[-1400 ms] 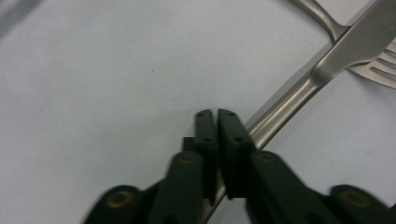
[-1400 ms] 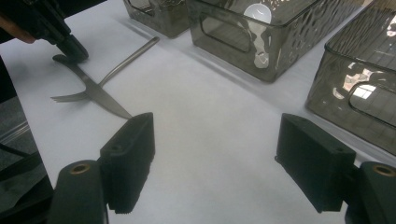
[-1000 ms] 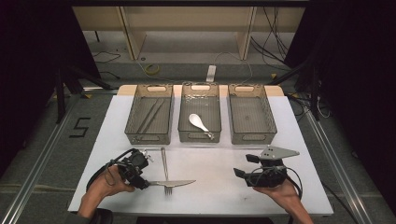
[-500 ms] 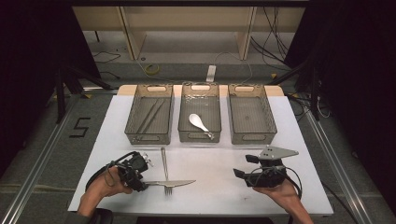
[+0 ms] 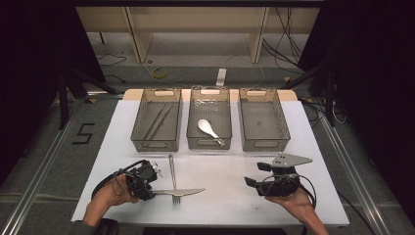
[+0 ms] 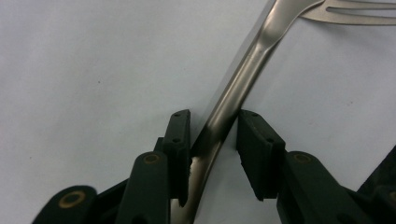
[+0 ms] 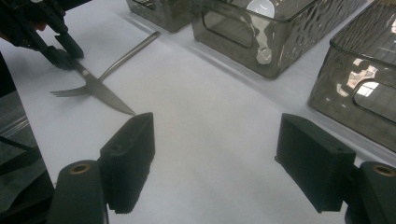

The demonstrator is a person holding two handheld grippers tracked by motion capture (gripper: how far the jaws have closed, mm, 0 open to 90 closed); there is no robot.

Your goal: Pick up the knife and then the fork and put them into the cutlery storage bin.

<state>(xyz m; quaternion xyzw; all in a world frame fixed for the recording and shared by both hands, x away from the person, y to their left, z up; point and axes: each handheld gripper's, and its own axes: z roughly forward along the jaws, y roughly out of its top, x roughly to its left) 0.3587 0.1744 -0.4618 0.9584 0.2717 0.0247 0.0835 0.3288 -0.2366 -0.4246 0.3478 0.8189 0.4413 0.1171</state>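
Observation:
A steel knife (image 5: 178, 192) lies on the white table (image 5: 225, 171), its blade pointing right across the neck of a fork (image 5: 172, 169). My left gripper (image 5: 149, 192) sits low at the knife's handle end. In the left gripper view the knife handle (image 6: 233, 93) runs slantwise between the pads (image 6: 180, 140), which have just been closing and now touch both of its sides. The fork tines (image 6: 355, 11) show beyond. My right gripper (image 5: 257, 175) rests at the front right, jaws wide open (image 7: 215, 140) over bare table with nothing between them.
Three smoky clear bins stand in a row at the back. The left bin (image 5: 139, 132) holds chopsticks, the middle bin (image 5: 192, 132) a white spoon (image 5: 208, 129), and the right bin (image 5: 284, 127) shows nothing inside. The table's front edge lies close below both hands.
The left gripper's jaws have drawn in around the knife handle. Both hands, the knife and the fork have stayed in place.

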